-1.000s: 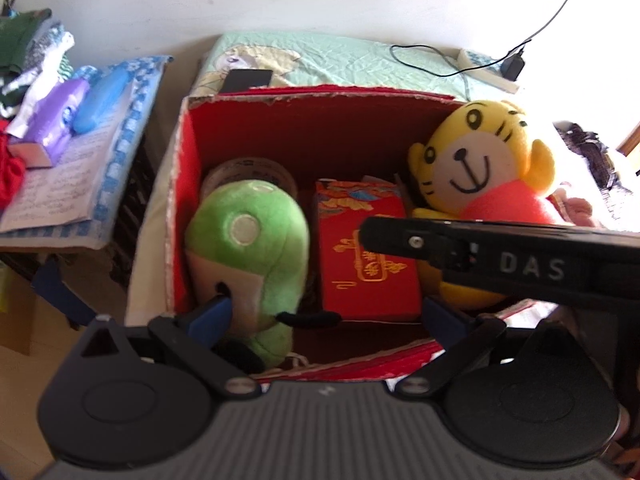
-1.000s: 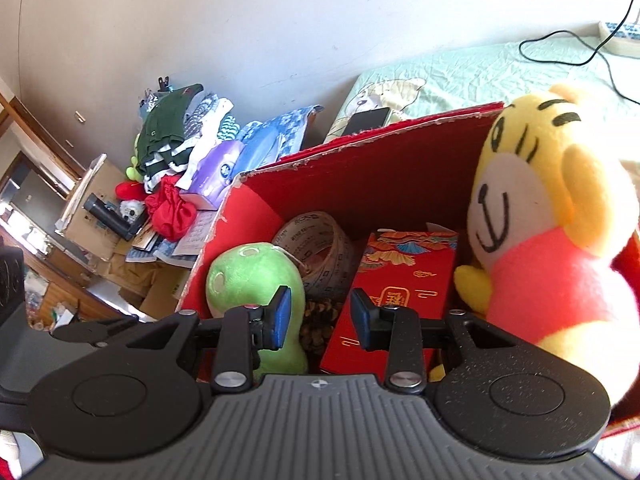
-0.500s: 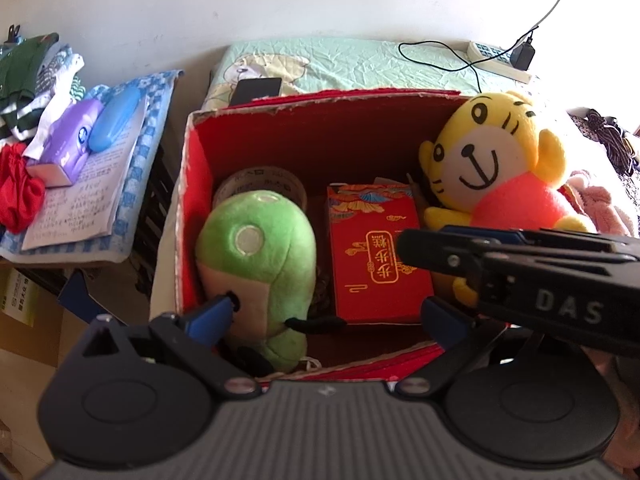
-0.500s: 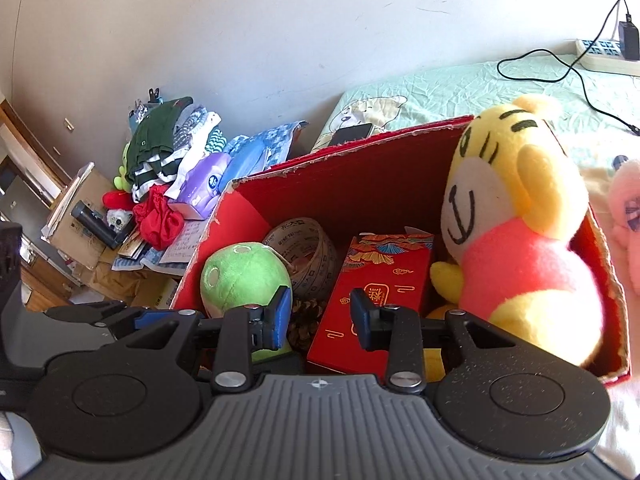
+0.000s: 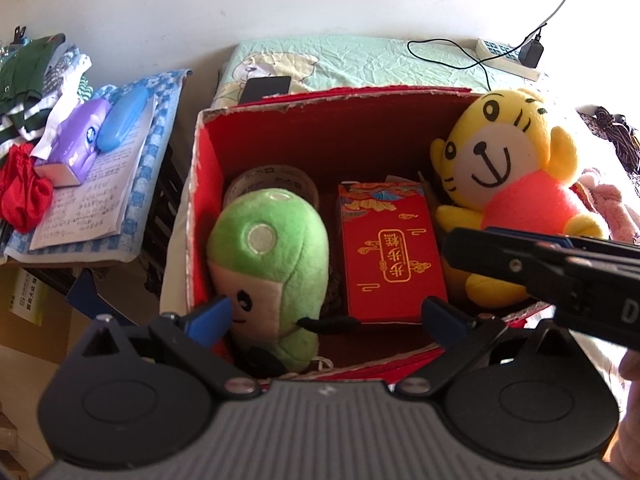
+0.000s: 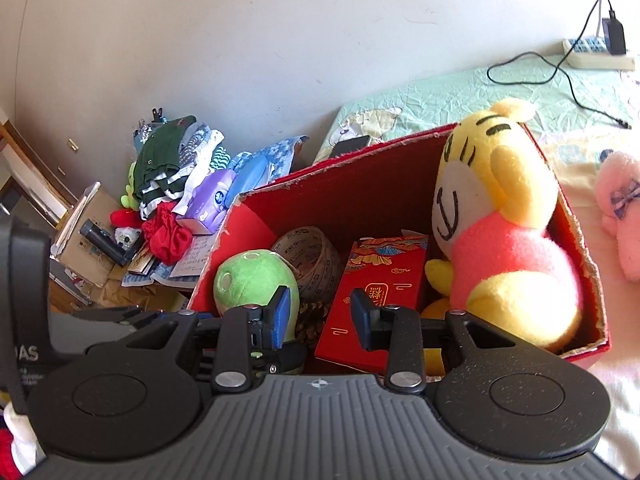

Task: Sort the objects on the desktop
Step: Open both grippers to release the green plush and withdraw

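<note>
An open red cardboard box (image 5: 332,98) (image 6: 360,156) holds a green plush (image 5: 268,256) (image 6: 248,276) at the left. A roll of tape (image 5: 272,176) (image 6: 316,256) sits behind it, a red gift packet (image 5: 392,252) (image 6: 380,280) lies in the middle, and a yellow tiger plush (image 5: 504,168) (image 6: 500,216) is at the right. My left gripper (image 5: 324,320) hovers over the box's near edge, wide open and empty. My right gripper (image 6: 320,316) is also open with a narrower gap and holds nothing. It reaches in from the right in front of the tiger.
A pink plush (image 6: 620,208) lies right of the box on the bed. A power strip (image 5: 508,60) with a cable and a dark phone (image 5: 268,86) lie behind it. To the left are an open notebook (image 5: 88,200), a purple tissue pack (image 5: 76,140) and piled clothes (image 6: 168,160).
Both grippers have drawn back and up from the box, so more of it shows. The right gripper has slid rightward in the left wrist view. The objects in the box have not moved.
</note>
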A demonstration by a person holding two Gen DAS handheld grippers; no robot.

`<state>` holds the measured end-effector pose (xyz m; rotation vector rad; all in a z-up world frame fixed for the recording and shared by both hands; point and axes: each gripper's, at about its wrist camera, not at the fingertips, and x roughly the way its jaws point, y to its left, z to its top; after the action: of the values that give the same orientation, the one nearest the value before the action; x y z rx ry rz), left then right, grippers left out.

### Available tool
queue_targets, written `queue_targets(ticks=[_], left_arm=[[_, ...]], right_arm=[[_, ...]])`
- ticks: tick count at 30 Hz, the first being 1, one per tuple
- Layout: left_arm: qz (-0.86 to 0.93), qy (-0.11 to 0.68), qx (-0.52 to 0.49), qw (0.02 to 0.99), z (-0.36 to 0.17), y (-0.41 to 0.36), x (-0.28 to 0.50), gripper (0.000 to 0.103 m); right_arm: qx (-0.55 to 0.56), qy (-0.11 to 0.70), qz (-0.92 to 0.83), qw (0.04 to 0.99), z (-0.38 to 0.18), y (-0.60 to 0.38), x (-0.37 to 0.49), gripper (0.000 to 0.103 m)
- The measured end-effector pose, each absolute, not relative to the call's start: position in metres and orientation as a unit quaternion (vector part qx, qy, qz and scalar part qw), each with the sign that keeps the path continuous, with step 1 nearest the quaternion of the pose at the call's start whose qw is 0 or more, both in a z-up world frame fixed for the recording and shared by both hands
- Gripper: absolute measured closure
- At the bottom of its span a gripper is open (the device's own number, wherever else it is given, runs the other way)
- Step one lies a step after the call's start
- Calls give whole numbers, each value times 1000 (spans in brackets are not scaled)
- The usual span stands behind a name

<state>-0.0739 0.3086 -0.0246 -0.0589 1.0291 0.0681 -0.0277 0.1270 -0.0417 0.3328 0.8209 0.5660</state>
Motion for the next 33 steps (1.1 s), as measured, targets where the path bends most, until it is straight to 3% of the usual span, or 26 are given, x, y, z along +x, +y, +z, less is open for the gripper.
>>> queue_targets(ticks=[19, 33], left_arm=[[115, 471, -28, 874, -2, 287, -102, 2], [152, 485, -50, 860, -7, 212, -121, 2]], right_arm=[[154, 384, 334, 847, -31, 104, -38, 66], [133, 405, 381, 820, -34, 40, -49, 66]])
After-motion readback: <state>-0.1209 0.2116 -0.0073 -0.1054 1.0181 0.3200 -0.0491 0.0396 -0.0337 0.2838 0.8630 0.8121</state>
